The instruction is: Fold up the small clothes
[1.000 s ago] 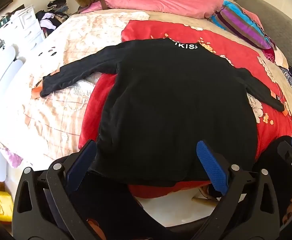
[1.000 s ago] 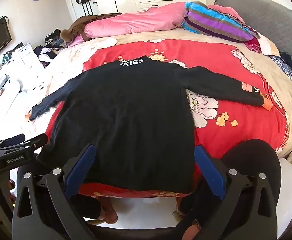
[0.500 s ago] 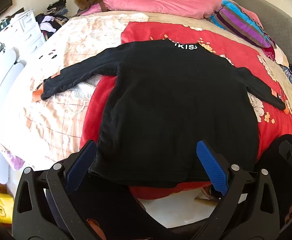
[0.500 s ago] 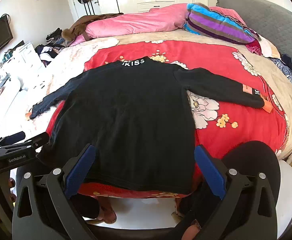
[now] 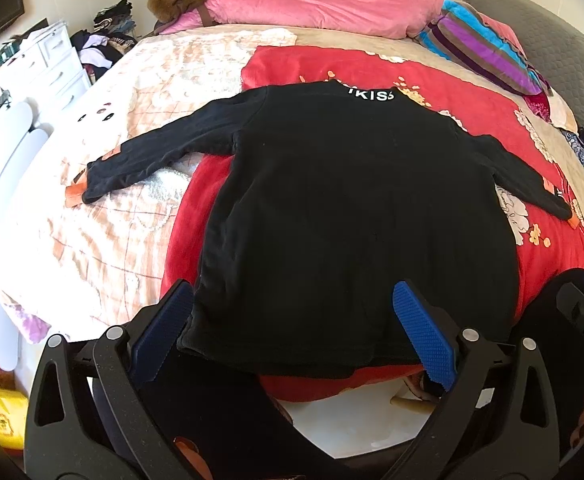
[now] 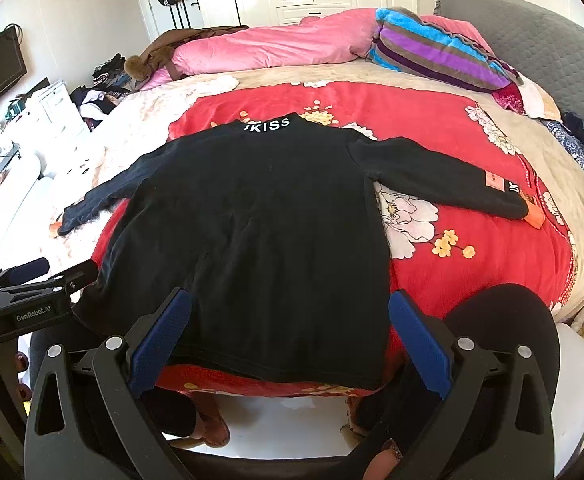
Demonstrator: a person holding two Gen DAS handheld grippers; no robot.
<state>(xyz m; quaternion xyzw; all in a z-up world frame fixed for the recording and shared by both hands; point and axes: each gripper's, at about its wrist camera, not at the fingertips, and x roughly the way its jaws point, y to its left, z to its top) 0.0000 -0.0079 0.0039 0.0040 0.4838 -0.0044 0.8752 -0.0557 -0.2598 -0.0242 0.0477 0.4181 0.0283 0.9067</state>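
black sweater flat on bed, sleeves spread

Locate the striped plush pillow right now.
The striped plush pillow lies at the bed's far right in both views, beside the pink quilt, against the grey headboard.

Matt black cloth sweater lies on a plush red blanket; claw pads look textured blue rubber.
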